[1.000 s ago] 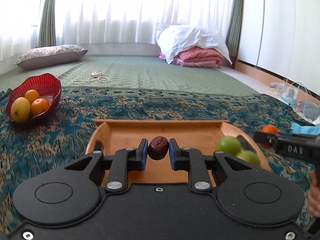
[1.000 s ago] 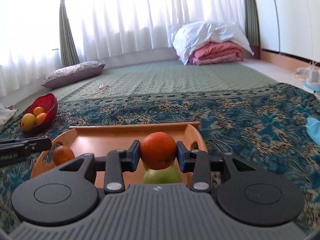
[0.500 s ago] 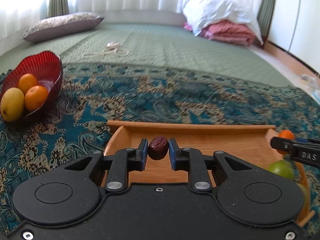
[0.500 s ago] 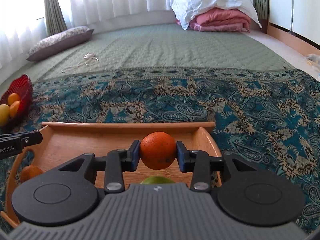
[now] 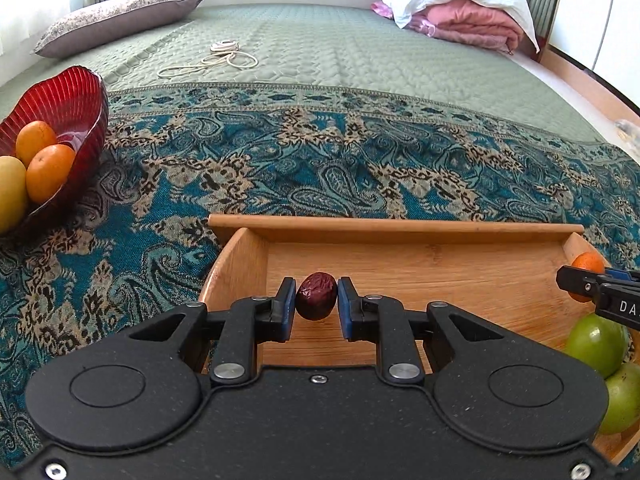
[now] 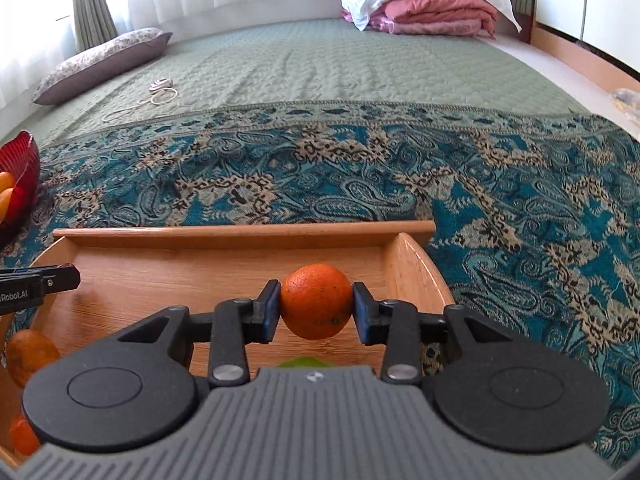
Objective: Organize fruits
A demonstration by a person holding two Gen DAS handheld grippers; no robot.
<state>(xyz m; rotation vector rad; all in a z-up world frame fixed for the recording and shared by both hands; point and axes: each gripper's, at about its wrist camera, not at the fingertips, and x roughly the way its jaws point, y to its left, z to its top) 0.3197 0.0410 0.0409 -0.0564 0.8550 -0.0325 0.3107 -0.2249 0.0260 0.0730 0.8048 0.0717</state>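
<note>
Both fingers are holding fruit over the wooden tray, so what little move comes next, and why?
Probably carry the orange left toward the red bowl, since oranges already sit there. The right gripper grips it above the wooden tray.

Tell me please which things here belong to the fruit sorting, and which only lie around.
For the job:
- dark red date, held in the left tool
- orange, held in the right tool
- wooden tray
- green fruits in the tray
- red bowl with fruit

Lying about:
- white cord
- pillow
- folded bedding
</note>
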